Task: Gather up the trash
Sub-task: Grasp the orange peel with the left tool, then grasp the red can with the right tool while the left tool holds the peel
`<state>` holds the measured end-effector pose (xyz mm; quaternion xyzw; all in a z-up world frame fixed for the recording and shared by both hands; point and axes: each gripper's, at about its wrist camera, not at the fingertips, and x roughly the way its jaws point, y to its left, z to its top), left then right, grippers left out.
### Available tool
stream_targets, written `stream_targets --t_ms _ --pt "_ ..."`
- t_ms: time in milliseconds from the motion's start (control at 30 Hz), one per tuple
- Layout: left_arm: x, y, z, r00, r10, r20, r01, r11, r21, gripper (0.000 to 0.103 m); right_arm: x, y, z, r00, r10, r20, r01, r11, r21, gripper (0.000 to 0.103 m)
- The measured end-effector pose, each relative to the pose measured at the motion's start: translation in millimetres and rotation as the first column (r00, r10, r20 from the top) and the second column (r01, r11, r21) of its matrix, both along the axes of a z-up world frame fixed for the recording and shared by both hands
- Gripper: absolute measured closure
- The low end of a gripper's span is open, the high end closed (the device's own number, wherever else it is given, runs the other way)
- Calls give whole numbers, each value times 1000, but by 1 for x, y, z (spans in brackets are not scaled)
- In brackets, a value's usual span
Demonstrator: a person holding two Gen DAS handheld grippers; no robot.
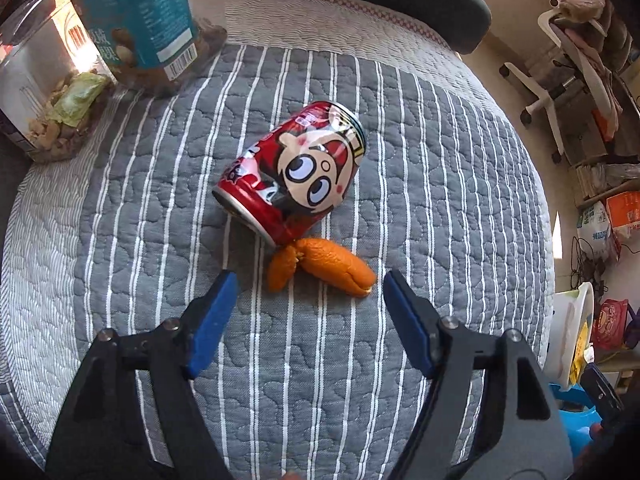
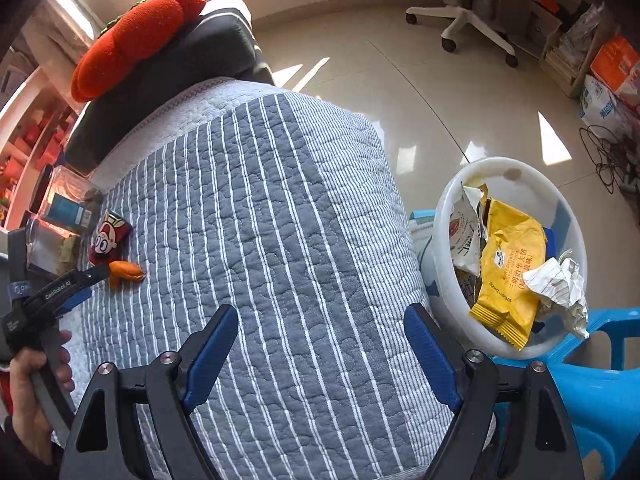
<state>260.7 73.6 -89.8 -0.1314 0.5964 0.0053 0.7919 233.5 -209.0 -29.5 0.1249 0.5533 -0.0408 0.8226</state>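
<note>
We hold the left gripper (image 1: 308, 284) tilted steeply down over the striped quilt (image 1: 400, 140), jaws spread with nothing between them. The orange peel (image 1: 324, 264) lies just ahead of the blue pads (image 1: 212, 312), touching the rim of a red cartoon drink can (image 1: 292, 172) lying on its side. The right gripper (image 2: 320, 320) also points down at bare quilt, jaws wide and empty. The white bin (image 2: 512, 172), holding a yellow wrapper (image 2: 508, 264) and crumpled paper (image 2: 560, 284), stands beside the quilt edge.
</note>
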Motion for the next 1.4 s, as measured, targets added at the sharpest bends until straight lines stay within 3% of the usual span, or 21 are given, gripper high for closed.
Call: stream_targets --t_ms 167,300,400,500,700,800,900,1100,1400 --pt "9 -7 -15 998 63 17 -63 998 5 38 4 2 -6 1000 3 -17 -3 1000 -8 17" --pt "12 -10 -22 996 91 23 -91 996 13 55 6 2 -9 1000 2 -26 -2 1000 -12 17" --pt "9 -10 -23 997 73 8 -73 997 -2 70 6 4 -10 1000 9 -27 -9 1000 -14 17" --pt "0 -7 -17 999 28 -22 -29 998 -53 76 7 9 -11 1000 14 -27 -15 1000 -20 17" --pt "-30 18 13 998 -61 16 62 994 -86 79 15 31 -15 999 36 -26 -36 999 -29 17" --pt "-44 39 31 996 -72 59 76 996 -57 80 20 48 -17 999 50 -21 -51 998 -22 17" --pt "-53 64 43 992 -75 100 76 997 3 80 24 69 -17 998 65 -5 -65 998 0 17" --pt "-65 108 58 987 -42 154 37 999 39 80 33 119 -26 993 122 2 -122 992 15 17" --pt "-75 140 61 983 -22 181 5 996 94 80 54 189 -44 981 194 8 -194 981 25 17"
